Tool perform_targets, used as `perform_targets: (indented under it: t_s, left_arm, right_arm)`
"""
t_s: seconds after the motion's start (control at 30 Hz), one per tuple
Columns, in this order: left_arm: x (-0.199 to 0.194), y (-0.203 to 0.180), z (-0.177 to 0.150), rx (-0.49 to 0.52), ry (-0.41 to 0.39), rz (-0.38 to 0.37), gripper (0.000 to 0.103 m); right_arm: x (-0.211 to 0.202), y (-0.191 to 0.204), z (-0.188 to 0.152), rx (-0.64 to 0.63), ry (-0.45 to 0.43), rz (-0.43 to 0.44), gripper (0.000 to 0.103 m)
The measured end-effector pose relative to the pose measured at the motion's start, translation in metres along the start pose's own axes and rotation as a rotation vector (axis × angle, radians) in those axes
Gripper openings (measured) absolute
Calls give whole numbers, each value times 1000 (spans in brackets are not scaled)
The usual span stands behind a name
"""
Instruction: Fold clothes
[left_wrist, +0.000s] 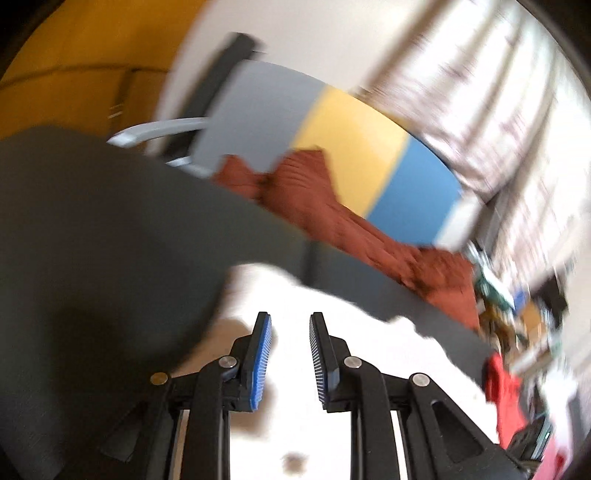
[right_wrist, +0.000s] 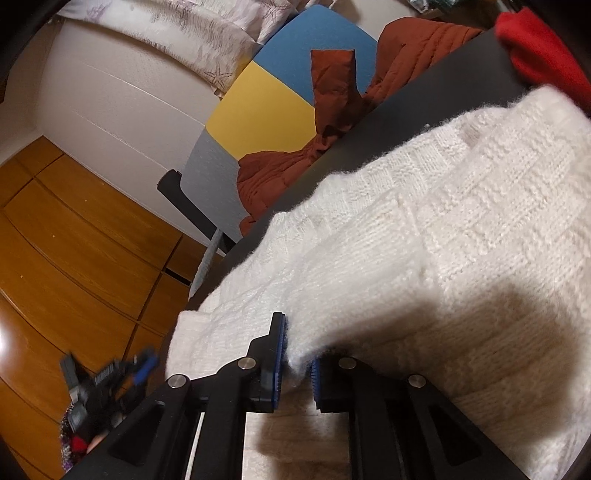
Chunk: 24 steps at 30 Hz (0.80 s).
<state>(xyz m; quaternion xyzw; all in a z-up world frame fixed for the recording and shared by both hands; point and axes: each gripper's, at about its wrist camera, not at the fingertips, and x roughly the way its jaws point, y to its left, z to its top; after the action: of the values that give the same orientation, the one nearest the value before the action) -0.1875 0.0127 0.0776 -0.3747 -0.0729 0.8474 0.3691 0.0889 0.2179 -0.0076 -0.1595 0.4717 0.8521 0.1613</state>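
The left gripper (left_wrist: 290, 354) hovers with jaws apart and empty over the white sweater (right_wrist: 424, 240) on the dark desk (right_wrist: 424, 96). The right gripper (right_wrist: 299, 363) pinches the sweater's edge; lift it evenly, so the knit does not stretch.

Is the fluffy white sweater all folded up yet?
Not yet. The white knitted sweater lies mostly spread over the dark table, one edge pinched in the right hand-held gripper.

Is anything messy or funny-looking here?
Yes. A rust-brown quilted garment is slumped in a crumpled heap on the colourful chair, not folded. The white knit sweater hangs over the dark table's edge, pinched by the right hand-held gripper.
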Motion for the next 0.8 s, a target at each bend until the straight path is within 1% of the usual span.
perform_targets:
  t_s: [0.03, 0.07, 0.1, 0.13, 0.17, 0.2, 0.3, 0.33, 0.37, 0.47, 0.5, 0.57, 0.6, 0.63, 0.67, 0.7, 0.73, 0.77, 0.8]
  left_arm:
    - [12, -10, 3, 57, 30, 6, 20]
    - [27, -17, 5, 117, 70, 28, 20]
    - [42, -21, 5, 169, 113, 75, 20]
    - [54, -19, 4, 199, 144, 138, 18]
    - [59, -11, 4, 192, 149, 171, 13]
    - [60, 0, 4, 164, 140, 184, 8]
    - [58, 26, 5, 76, 109, 228, 2]
    - [56, 31, 4, 53, 96, 249, 2]
    - [52, 32, 3, 46, 86, 258, 2]
    - [36, 29, -2, 44, 69, 243, 2]
    - [30, 28, -4, 43, 64, 238, 0]
    - [19, 26, -7, 42, 53, 229, 3]
    - [14, 26, -9, 41, 47, 224, 9]
    - [9, 25, -10, 40, 42, 219, 17]
    - [3, 24, -12, 39, 37, 215, 18]
    - [-1, 25, -17, 31, 28, 209, 19]
    - [-4, 27, -24, 18, 17, 203, 24]
    - [-6, 29, -31, 4, 7, 198, 26]
    - [-3, 36, -37, -34, 34, 182, 27]
  right_arm:
    - [1, 0, 0, -1, 0, -1, 13]
    - [1, 0, 0, -2, 0, -1, 13]
    - [1, 0, 0, -2, 0, 0, 13]
    - [1, -1, 0, -2, 0, 1, 13]
    - [1, -1, 0, -3, 0, 1, 13]
    - [1, 0, 0, -3, -1, 2, 13]
    - [1, 1, -1, -2, 0, 7, 13]
    - [2, 1, 0, -2, 3, 11, 13]
    - [2, 1, 0, -1, 5, 14, 13]
    - [3, 1, 1, 1, 13, 24, 13]
    - [4, 1, 1, 1, 16, 27, 13]
    - [5, 1, 2, 3, 21, 34, 13]
    - [5, 2, 3, 7, 31, 30, 13]
    - [6, 3, 6, 13, 52, 19, 14]
    - [7, 4, 10, 30, 77, 9, 19]
    - [9, 5, 14, 58, 84, 9, 31]
    - [10, 6, 18, 88, 85, 12, 38]
    - [12, 7, 22, 118, 86, 14, 49]
    - [13, 7, 26, 149, 87, 17, 48]
